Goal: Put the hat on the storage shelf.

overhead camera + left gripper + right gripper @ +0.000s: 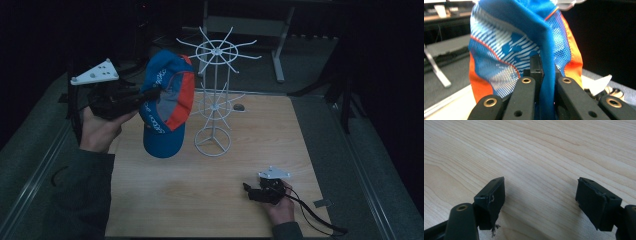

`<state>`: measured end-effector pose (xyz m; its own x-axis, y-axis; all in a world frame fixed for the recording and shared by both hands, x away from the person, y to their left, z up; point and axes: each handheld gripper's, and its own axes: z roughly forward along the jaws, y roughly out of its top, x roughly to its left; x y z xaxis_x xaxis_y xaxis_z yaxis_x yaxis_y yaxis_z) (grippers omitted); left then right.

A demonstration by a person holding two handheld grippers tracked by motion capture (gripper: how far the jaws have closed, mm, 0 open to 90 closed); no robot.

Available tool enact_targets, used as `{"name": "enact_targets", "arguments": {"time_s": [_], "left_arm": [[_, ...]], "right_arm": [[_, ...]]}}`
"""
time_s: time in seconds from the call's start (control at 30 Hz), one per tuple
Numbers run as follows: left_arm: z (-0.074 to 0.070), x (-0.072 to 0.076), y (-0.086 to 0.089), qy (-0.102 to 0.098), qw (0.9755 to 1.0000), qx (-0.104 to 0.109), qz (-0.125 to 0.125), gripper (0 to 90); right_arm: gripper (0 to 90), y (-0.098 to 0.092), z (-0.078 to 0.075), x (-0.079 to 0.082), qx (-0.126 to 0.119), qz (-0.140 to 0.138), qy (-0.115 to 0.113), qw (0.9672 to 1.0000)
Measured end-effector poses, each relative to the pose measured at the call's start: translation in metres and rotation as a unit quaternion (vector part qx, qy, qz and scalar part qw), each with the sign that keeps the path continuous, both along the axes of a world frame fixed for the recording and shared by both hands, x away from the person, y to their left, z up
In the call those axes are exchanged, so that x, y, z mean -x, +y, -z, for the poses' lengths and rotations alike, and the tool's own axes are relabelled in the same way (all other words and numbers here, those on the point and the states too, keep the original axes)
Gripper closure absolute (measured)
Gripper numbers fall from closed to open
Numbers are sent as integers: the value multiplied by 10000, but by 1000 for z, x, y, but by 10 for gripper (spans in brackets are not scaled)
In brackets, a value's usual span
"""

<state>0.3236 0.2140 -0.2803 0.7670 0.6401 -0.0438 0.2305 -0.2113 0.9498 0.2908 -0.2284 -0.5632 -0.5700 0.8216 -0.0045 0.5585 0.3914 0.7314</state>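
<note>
the left tongs (150, 95) are clenched on a cap (167, 102), gripping a fold of its blue fabric. in the left gripper view the two black jaws press together on that blue edge, with the cap (524, 45) rising above them, its mesh panels striped white and its sides orange. the cap hangs in the air above the far left part of the wooden worktop (215, 195), brim pointing down, clear of the surface. just to its right stands a white wire rack (215, 95) with spokes fanning out at two levels and a round base resting on the worktop; the cap sits close beside the rack's upper ring, and i cannot tell whether they touch.

the right tongs (248, 190) rest low near the front right of the worktop, held in the person's right hand (281, 207). in the right gripper view their jaws stand wide apart with bare wood grain between them, grasping nothing.
</note>
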Motion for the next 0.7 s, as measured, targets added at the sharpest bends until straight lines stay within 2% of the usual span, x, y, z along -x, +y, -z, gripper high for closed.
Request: {"name": "enact_targets", "arguments": {"time_s": [0.03, 0.13, 0.23, 0.43, 0.53, 0.7], "left_arm": [[5, -4, 1, 98, 9998, -129, -76, 888], [15, -9, 5, 282, 9995, -130, -98, 878], [20, -12, 6, 409, 9984, -324, -220, 838], [24, -13, 8, 540, 9978, -258, -281, 720], [26, -12, 12, 574, 9971, -211, -454, 636], [29, -9, 16, 551, 9944, -356, -829, 499]], "right_arm": [[235, 0, 0, 0, 9, -9, -1, 10000], [235, 0, 0, 0, 1, 0, 0, 10000], [235, 0, 0, 0, 1, 1, 0, 10000], [235, 0, 0, 0, 2, 0, 0, 10000], [235, 0, 0, 0, 1, -2, -5, 10000], [235, 0, 0, 0, -2, 0, -4, 10000]]}}
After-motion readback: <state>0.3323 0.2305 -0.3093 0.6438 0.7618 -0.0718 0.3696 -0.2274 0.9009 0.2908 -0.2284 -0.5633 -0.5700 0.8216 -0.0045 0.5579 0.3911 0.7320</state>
